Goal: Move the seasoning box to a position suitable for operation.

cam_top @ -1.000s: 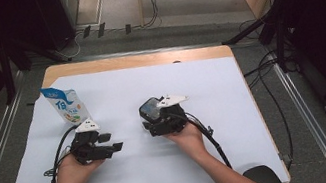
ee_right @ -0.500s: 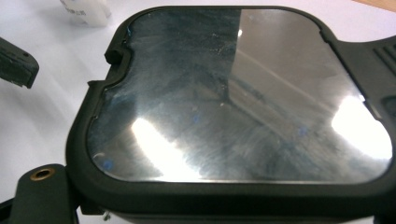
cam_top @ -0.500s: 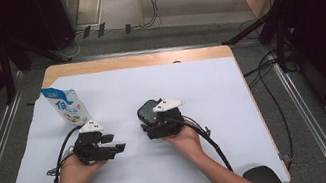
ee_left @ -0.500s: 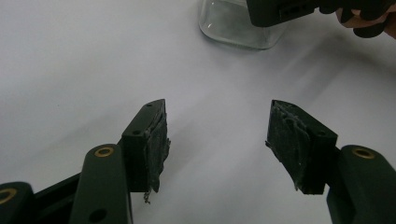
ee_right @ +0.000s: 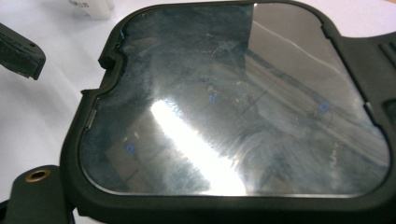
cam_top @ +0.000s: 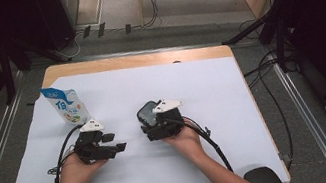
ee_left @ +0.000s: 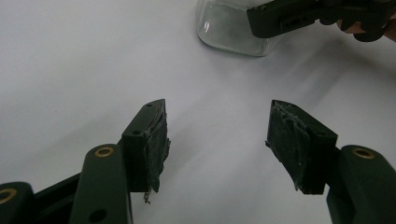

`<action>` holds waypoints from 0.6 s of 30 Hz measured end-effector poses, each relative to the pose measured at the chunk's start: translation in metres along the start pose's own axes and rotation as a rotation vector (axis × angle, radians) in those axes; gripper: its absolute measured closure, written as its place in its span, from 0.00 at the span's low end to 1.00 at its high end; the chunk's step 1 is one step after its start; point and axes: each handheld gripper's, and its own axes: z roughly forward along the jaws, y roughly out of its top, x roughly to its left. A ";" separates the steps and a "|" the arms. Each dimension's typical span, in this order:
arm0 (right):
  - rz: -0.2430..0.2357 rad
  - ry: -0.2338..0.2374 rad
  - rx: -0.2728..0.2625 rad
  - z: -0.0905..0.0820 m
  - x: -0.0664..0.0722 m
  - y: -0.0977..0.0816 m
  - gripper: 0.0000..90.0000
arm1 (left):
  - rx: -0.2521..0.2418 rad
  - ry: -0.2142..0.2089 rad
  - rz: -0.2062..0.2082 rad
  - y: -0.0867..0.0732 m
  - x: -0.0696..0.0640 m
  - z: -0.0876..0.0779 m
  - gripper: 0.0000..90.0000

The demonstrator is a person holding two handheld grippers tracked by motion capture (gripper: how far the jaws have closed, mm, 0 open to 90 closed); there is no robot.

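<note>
A glass container (ee_left: 231, 32) with a dark lid (ee_right: 233, 98) is at the middle of the table, tilted, its lid (cam_top: 147, 114) facing left. My right gripper (cam_top: 152, 123) is shut on it; one of its black jaws crosses the glass in the left gripper view. The glossy lid lies close between the right gripper's (ee_right: 210, 205) jaws. My left gripper (cam_top: 119, 147) rests left of the container, pointing at it. Its jaws (ee_left: 217, 135) stand open over the white cover with nothing between them.
A blue and white pouch (cam_top: 66, 106) stands upright at the back left. The white cover (cam_top: 231, 89) spans most of the wooden table. Cables trail from both grippers toward the front edge. A dark round object (cam_top: 262, 178) sits at the front right corner.
</note>
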 end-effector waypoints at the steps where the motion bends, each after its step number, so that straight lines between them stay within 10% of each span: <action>1: -0.002 0.001 0.001 0.000 0.000 0.000 0.15 | -0.001 -0.001 -0.001 0.000 0.000 0.000 0.43; 18: 0.027 0.041 -0.006 -0.030 0.000 -0.004 0.10 | -0.004 -0.017 0.018 0.011 0.000 0.006 0.43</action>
